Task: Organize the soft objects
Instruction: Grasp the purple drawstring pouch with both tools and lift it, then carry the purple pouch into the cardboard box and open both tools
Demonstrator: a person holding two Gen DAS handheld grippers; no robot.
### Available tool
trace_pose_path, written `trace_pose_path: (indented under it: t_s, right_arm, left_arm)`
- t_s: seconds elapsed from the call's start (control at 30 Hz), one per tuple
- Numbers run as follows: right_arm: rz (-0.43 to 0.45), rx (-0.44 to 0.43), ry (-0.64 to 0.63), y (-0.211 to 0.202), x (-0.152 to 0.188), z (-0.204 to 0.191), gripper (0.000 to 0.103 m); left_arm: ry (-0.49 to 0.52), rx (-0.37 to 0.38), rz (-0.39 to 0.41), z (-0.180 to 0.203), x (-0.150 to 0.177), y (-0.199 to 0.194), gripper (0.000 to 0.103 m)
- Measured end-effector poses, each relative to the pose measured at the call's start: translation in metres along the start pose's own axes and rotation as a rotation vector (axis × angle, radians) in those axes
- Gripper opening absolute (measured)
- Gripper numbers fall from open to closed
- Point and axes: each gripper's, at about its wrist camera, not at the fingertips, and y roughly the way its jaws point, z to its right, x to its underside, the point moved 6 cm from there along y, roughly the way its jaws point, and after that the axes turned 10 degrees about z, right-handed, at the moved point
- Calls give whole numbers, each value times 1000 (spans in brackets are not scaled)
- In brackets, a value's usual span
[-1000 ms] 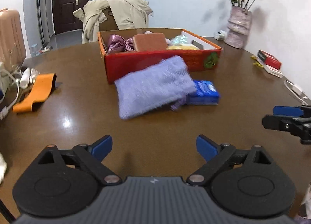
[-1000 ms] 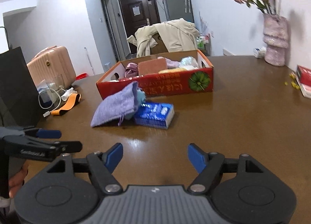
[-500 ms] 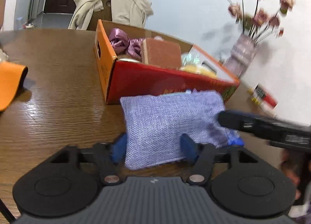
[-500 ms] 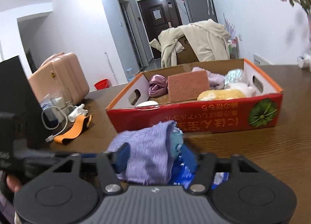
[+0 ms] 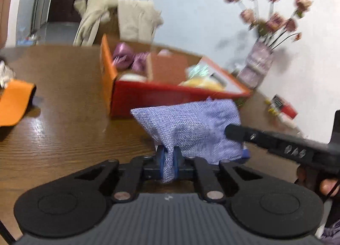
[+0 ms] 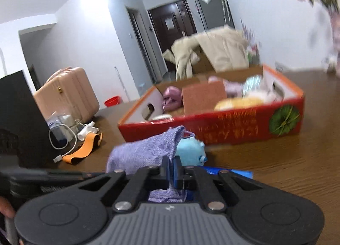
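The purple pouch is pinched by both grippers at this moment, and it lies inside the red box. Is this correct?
Not entirely. Both the left gripper and the right gripper are shut on the purple pouch, but it is not inside the red box. Both wrist views show it outside, in front of the box's near wall, over the brown table.

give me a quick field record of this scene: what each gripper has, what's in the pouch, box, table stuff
left gripper: jaws shut on a pinch of the purple pouch
right gripper: jaws shut on the purple pouch at its open end
pouch contents: light blue soft toy sticking out of the mouth
under pouch: blue packet
red box: behind the pouch, already holds soft items
table: brown wood; orange strap off to the side
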Motion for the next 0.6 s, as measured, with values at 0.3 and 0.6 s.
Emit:
trace_pose_path:
  t_s: [0.3,0.6]
  right_arm:
    - [1,-23,-29,-116,14,-9,3]
    - [0,-46,-22,-189,42,-12,3]
  left_arm:
    - [-62,38,53,84,52,-89,7]
    - [-22,62,7,141,91,-120,7]
